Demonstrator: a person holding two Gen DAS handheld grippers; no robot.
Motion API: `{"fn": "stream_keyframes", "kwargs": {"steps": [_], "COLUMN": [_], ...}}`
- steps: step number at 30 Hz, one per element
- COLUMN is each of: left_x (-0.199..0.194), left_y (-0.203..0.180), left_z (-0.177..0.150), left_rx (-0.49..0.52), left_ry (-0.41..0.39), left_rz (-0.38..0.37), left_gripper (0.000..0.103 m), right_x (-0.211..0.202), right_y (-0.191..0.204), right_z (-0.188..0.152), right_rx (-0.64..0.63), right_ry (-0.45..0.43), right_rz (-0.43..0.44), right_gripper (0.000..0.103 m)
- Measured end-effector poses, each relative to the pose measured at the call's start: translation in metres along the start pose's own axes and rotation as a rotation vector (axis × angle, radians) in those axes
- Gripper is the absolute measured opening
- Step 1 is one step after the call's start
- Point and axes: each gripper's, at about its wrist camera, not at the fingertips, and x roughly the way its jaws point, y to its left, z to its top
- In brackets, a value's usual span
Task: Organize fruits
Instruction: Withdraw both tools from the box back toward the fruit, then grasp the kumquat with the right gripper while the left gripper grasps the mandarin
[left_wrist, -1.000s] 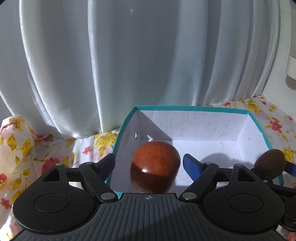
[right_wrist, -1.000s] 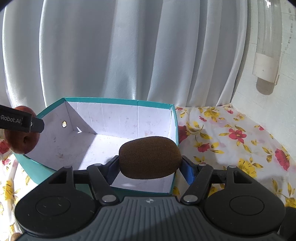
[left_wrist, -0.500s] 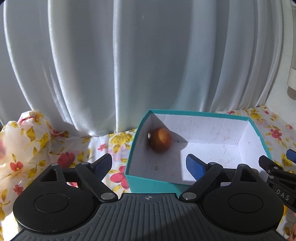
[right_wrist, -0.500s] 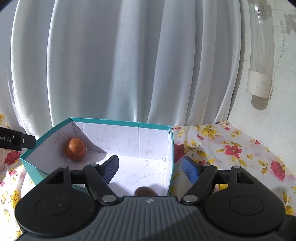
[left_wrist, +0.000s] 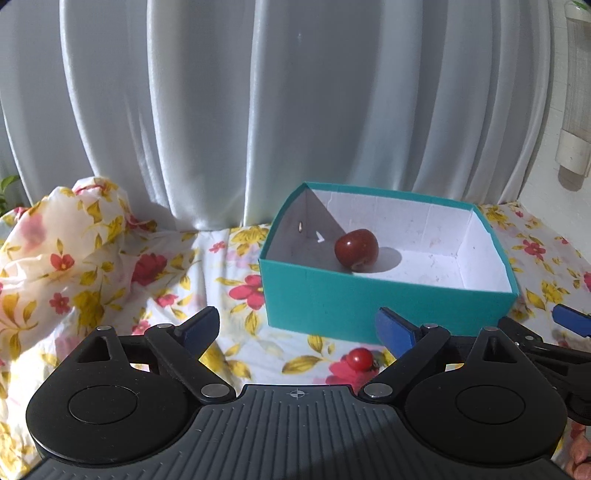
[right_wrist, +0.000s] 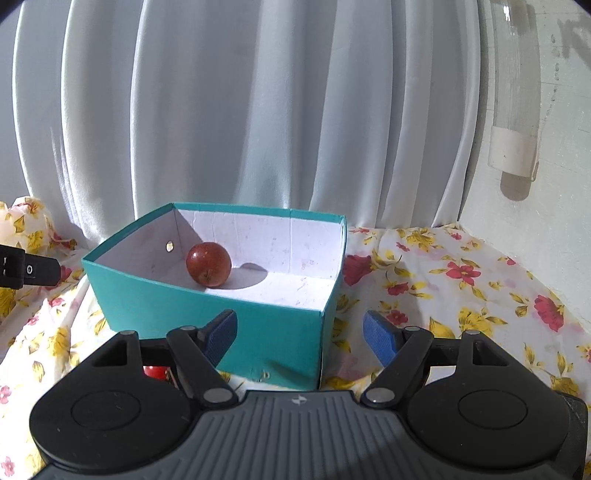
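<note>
A teal box (left_wrist: 369, 299) with a white inside stands on the floral cloth; it also shows in the right wrist view (right_wrist: 207, 314). A red apple (left_wrist: 356, 248) lies inside it near the left wall, also seen in the right wrist view (right_wrist: 208, 264). The kiwi is hidden behind the box's front wall. A small red fruit (left_wrist: 360, 359) lies on the cloth in front of the box, partly seen in the right wrist view (right_wrist: 155, 371). My left gripper (left_wrist: 297, 330) is open and empty, short of the box. My right gripper (right_wrist: 299, 332) is open and empty at the box's front right corner.
White curtains (left_wrist: 295, 110) hang behind the box. A bunched-up floral cloth (left_wrist: 62, 258) rises at the left. A white wall with a pipe (right_wrist: 517, 110) stands at the right. The right gripper's finger (left_wrist: 569, 319) shows at the left view's right edge.
Both grippers opened and let go: the apple and the kiwi dropped into the box. Both grippers then drew back and away from the box.
</note>
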Motion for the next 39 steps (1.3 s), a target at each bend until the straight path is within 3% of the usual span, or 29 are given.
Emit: {"fn": "stream_keyframes", "kwargs": {"steps": [5,13,22,33,39], "left_x": [-0.011,-0.017,-0.007,-0.011,-0.002], "left_y": [-0.006,-0.001,0.018,0.011,-0.002], "left_z": [-0.037,-0.088,-0.1,-0.119,-0.134], "left_rx": [0.038,0.047,0.012,0.05,0.073], "left_ry": [0.016,0.05,0.094,0.165,0.264], "left_rz": [-0.004,-0.023,0.014,-0.133,-0.209], "left_gripper": [0.095,0.095,0.093,0.092,0.079], "right_x": [-0.011,-0.01,-0.002,0.009,0.018], "right_y": [0.008,0.006,0.009,0.011,0.011], "right_z": [-0.026,-0.048,-0.055,-0.055,-0.057], "right_rx": [-0.044,-0.075,-0.092,-0.106,-0.108], "right_ry": [0.037,0.08,0.11,0.123,0.139], "right_rz": [0.04,0.031,0.037,0.039,0.03], "right_gripper": [0.076,0.076,0.076,0.076,0.076]}}
